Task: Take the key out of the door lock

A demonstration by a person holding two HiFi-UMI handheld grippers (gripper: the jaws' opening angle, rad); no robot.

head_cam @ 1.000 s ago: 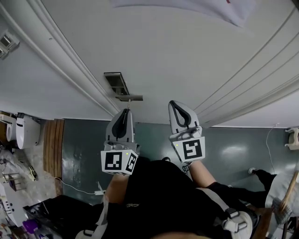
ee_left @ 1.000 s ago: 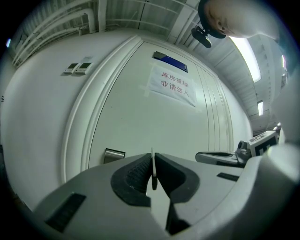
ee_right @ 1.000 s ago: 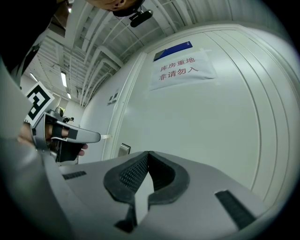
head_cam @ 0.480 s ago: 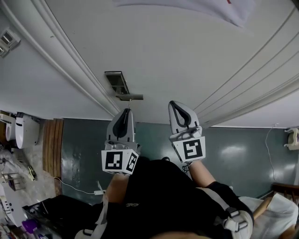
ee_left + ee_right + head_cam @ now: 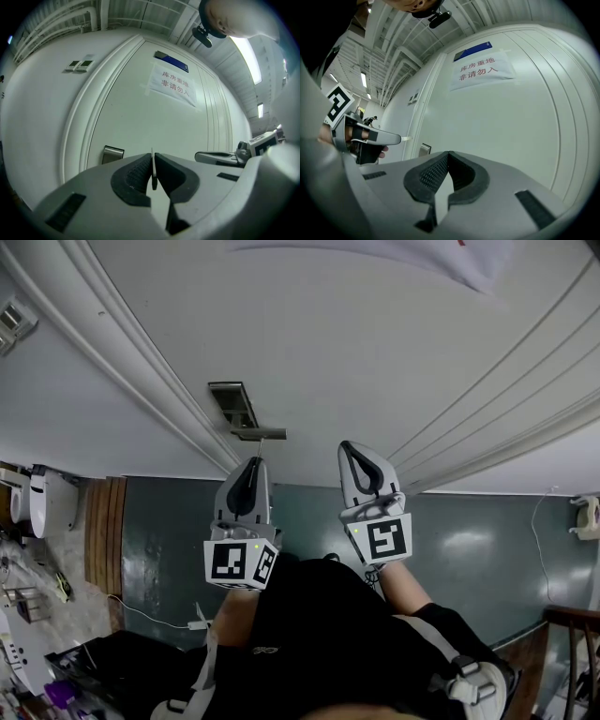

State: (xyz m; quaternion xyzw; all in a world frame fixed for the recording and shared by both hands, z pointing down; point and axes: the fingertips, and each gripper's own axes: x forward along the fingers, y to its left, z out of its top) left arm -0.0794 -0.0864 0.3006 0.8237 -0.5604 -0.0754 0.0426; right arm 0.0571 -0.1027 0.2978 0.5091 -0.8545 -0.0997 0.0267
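Left gripper (image 5: 153,157): jaws clamped on the key (image 5: 152,169), which I see edge-on as a thin sliver between the ribbed pads, blade poking out past the tips. Right gripper (image 5: 448,154): jaws closed together, nothing in them, held level beside the left one.

Key location: in the left jaws, in front of the white door (image 5: 375,352), a little off from the steel lock plate (image 5: 113,153). From the right gripper view the blade tip (image 5: 406,138) looks free of the plate (image 5: 424,149), so I judge it is out of the lock.

Handling: small, stiff, flat metal, very light, smooth enough to pivot or slip if pinched by the edge. Best hold is flat across the bow, pads on both faces, pulled straight along the blade, no twisting.

Hard to read:
- The bow is buried in the pads, so its shape and any ring are unknown.
- I can't make out the keyhole in any view.
- The lower plate is cut off behind the gripper body.
- Head view: the key (image 5: 260,448) runs close to a dark bar (image 5: 261,435) under the plate (image 5: 232,405), probably the handle. I cannot tell if they touch.
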